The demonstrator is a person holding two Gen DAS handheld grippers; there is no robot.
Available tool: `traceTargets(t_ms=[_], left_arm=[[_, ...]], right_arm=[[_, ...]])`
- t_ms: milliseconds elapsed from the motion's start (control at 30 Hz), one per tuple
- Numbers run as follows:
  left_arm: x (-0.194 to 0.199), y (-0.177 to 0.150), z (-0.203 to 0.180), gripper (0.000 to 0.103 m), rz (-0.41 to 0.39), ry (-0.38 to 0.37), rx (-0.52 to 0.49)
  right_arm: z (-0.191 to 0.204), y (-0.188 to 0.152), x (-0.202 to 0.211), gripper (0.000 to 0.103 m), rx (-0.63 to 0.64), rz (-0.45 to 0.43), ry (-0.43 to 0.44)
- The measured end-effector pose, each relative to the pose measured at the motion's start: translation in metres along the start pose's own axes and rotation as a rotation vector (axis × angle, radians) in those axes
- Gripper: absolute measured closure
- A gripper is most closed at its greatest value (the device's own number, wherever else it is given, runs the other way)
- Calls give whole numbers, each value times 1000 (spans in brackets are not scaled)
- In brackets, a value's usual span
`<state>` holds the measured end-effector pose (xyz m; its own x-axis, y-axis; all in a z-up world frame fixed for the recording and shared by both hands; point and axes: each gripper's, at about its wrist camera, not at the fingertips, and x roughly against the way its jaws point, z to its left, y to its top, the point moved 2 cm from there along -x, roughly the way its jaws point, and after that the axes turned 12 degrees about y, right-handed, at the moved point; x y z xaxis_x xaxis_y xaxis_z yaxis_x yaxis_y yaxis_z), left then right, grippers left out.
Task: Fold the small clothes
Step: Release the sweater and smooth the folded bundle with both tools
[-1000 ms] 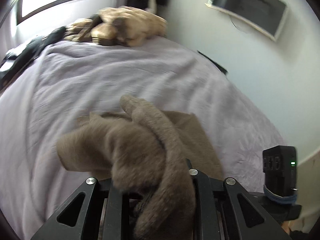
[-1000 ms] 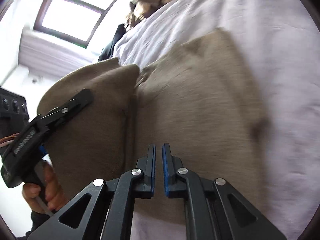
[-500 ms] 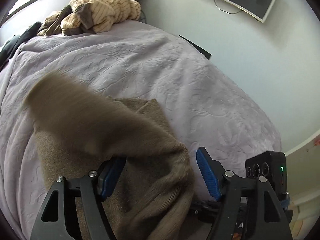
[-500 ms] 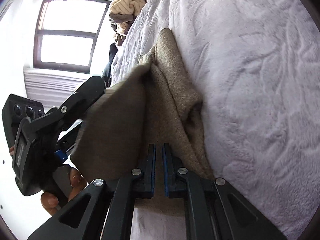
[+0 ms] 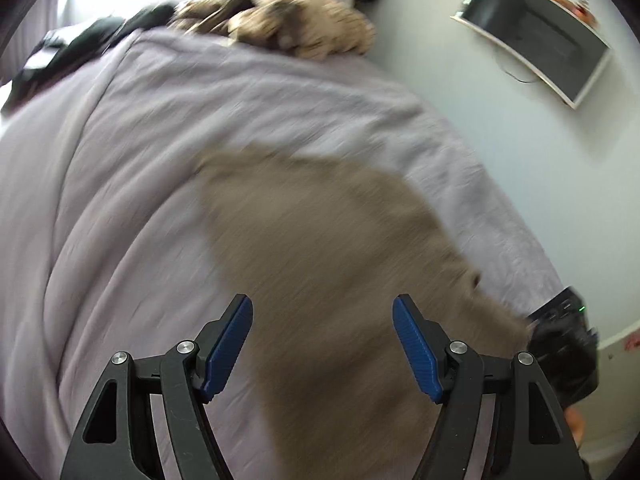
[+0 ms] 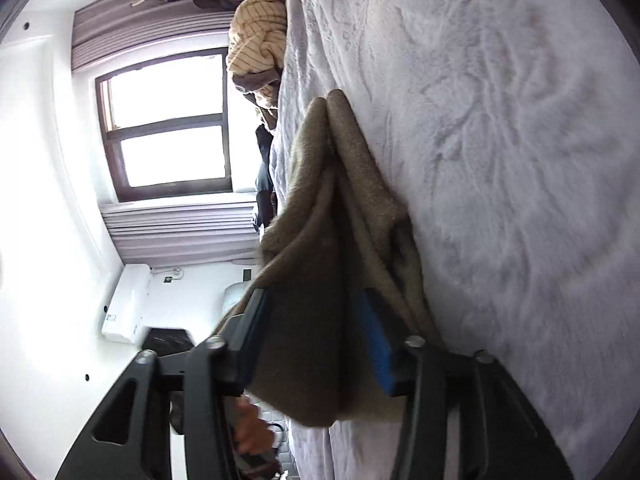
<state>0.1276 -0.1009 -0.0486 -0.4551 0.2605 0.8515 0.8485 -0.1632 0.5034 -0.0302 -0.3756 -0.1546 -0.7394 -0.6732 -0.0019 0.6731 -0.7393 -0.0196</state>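
Released since the earlier frame, the brown garment (image 5: 320,248) is no longer draped over the left gripper (image 5: 322,340); it is now spread on the lilac bedspread (image 5: 120,200), folded over on itself. In the left wrist view the left gripper is seen with its blue pads (image 5: 228,344) held wide apart above the near part of the garment, and nothing is pinched between them. This view is smeared by motion, so the garment's outline is only roughly made out.

In the right wrist view the right gripper (image 6: 316,332), pressed together a second ago, is seen with its jaws opening. A fold of the brown garment (image 6: 332,208) is still lying between the two fingers, though the blue pad (image 6: 378,344) on the bedspread side does not appear to be pressing on it. Layered edges of the garment are seen stacked on the bedspread (image 6: 500,160) ahead of the gripper.

Beyond the garment, at the far end of the bedspread, a heap of striped tan clothes (image 6: 260,36) is piled, with dark clothing (image 5: 72,52) beside it. A window (image 6: 168,128) is seen past that heap. Part of a hand (image 6: 252,428) is glimpsed below the garment's near edge.
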Motion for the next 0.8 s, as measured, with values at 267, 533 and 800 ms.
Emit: traceTargets(t_ms=[267, 533, 800], left_arm=[[13, -88, 30, 29, 79, 7, -70], [-14, -90, 40, 29, 174, -204, 215], [-6, -84, 29, 75, 144, -152, 172]], right_arm=[[30, -38, 12, 40, 147, 20, -112], [52, -53, -9, 37, 290, 28, -308], [72, -56, -20, 94, 356, 23, -334]])
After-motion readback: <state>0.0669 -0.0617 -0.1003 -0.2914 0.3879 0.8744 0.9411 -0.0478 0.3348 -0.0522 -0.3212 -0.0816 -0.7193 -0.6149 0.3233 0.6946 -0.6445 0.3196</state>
